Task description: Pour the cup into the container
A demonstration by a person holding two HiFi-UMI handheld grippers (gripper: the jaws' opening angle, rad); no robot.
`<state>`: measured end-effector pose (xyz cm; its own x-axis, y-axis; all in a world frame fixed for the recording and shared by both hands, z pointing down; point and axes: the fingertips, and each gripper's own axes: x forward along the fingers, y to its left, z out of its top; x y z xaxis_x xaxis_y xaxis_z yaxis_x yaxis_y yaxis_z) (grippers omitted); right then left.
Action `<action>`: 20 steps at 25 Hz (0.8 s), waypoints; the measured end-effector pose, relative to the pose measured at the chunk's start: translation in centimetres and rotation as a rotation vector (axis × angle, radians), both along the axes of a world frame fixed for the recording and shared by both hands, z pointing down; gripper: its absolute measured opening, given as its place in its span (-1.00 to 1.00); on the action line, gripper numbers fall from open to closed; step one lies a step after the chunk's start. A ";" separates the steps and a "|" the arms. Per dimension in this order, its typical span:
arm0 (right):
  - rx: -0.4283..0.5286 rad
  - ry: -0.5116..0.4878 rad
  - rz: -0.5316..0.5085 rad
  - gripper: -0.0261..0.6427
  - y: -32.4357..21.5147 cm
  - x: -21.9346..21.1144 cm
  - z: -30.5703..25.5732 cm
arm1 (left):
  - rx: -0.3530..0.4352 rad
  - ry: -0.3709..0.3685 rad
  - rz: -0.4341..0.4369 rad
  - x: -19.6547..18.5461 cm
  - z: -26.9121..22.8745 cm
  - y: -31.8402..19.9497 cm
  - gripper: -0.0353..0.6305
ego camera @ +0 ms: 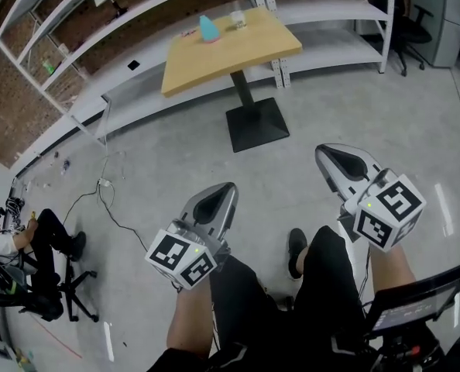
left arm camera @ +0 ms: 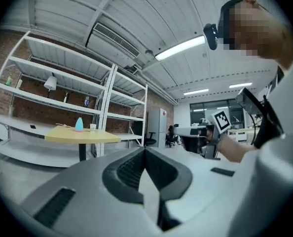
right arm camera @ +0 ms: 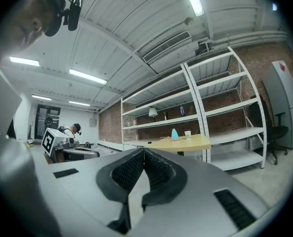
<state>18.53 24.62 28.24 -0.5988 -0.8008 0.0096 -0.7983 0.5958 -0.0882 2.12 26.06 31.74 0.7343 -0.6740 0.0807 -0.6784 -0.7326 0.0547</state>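
We see the left gripper (ego camera: 228,187) and the right gripper (ego camera: 323,152) cased in smooth grey plastic with a soft sheen; their pads (left arm camera: 129,171) are black, ribbed and matt; the table top (ego camera: 238,53) looks like pale matt wood on a dark metal foot (ego camera: 257,122); the floor (ego camera: 152,169) is smooth, faintly glossy concrete; the shelving (ego camera: 331,10) is white painted metal; the wall (ego camera: 13,115) is rough brick.

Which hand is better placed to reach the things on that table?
Left, slightly: the left gripper lines up with the blue object and clear cup; the right gripper sits farther aside. Both are far, jaws shut.
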 end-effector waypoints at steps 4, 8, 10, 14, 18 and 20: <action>0.019 0.002 -0.020 -0.92 -3.7 -0.9 -0.8 | 0.015 0.013 -0.039 -1.6 -0.4 -3.2 -0.92; 0.013 0.001 -0.008 -0.92 -7.5 -1.4 -1.3 | 0.038 0.024 -0.074 -3.0 -1.3 -6.7 -0.92; 0.010 -0.007 0.001 -0.92 -9.1 -1.3 -1.5 | 0.052 0.020 -0.075 -3.4 -1.6 -8.2 -0.92; 0.007 -0.010 0.019 -0.92 -13.9 -1.2 -1.4 | 0.080 0.023 -0.085 -4.2 -2.1 -12.9 -0.92; -0.002 0.016 0.013 -0.92 -18.9 -1.9 -1.1 | 0.070 0.038 -0.085 -4.9 -1.7 -17.8 -0.92; 0.002 0.016 0.017 -0.92 -20.9 -1.9 -1.4 | 0.072 0.033 -0.077 -4.9 -1.9 -20.0 -0.92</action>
